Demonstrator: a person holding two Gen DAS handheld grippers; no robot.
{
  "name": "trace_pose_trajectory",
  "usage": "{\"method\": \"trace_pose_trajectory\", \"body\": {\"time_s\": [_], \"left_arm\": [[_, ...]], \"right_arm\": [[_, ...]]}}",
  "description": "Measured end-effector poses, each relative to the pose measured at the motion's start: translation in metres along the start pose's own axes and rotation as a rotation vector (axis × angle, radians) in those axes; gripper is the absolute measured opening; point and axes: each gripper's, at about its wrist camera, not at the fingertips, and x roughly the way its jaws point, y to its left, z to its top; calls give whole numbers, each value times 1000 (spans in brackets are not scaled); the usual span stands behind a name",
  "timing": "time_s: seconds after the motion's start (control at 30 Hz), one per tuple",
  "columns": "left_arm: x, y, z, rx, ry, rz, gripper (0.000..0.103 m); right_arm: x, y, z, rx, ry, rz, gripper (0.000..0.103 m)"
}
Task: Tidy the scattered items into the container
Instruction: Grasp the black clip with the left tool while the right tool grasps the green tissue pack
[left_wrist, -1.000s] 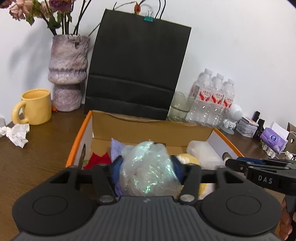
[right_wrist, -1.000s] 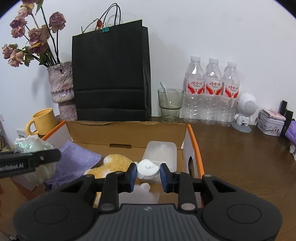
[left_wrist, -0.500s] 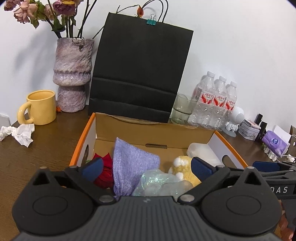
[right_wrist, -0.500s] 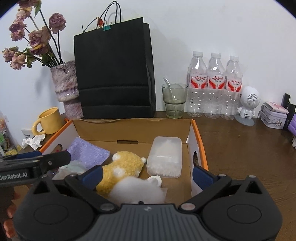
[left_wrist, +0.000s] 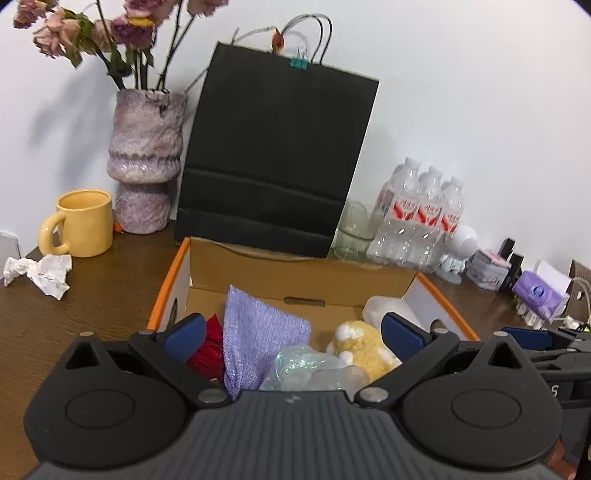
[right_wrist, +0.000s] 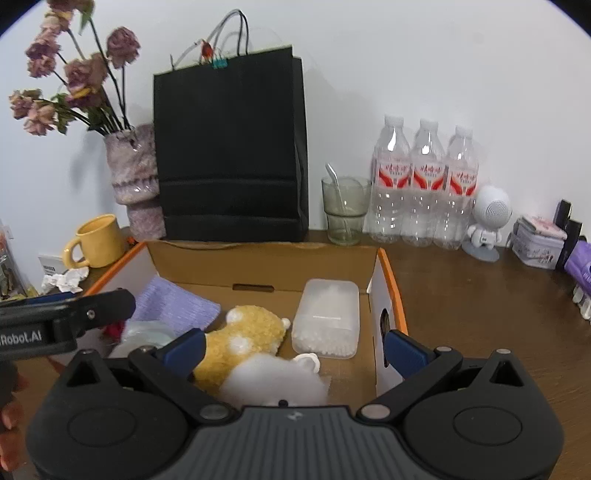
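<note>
An orange-rimmed cardboard box stands on the brown desk. Inside lie a lilac cloth, a red item, a crinkled clear plastic bag, a yellow plush toy, a white plush and a clear lidded case. My left gripper hangs open above the box's near left part, nothing between its fingers. My right gripper hangs open above the white plush, jaws wide apart.
Behind the box stand a black paper bag, a vase of dried flowers, a yellow mug, a glass and three water bottles. Crumpled paper lies left. A white figurine and small boxes sit right.
Both grippers opened wide: the left let go of the plastic bag, the right let go of the white plush. Both items now lie in the box.
</note>
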Motion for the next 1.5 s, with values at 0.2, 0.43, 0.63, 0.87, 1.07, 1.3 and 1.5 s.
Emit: {"method": "trace_pose_trajectory", "body": {"time_s": [0.2,0.43,0.63,0.87,1.07,1.3,1.5], "left_arm": [[-28,6,-3,17,3,3,103],[-61,22,-9,0,20,9,103],[-90,37,-32,15,57,25,103],[-102,54,-71,50,141,50,103],[-99,57,-99,123,197,64,99],[-85,53,-116,231,237,92,77],[-74,53,-113,226,205,98,21]], "right_arm": [[-34,9,-6,-13,-37,15,103],[-68,16,-24,-33,-36,-2,103],[-89,13,-51,-30,-18,-25,103],[-86,14,-85,-15,34,-28,103],[-69,23,-108,-7,70,-28,99],[-52,27,-119,32,73,-44,92],[-37,29,-117,68,57,-59,83]]}}
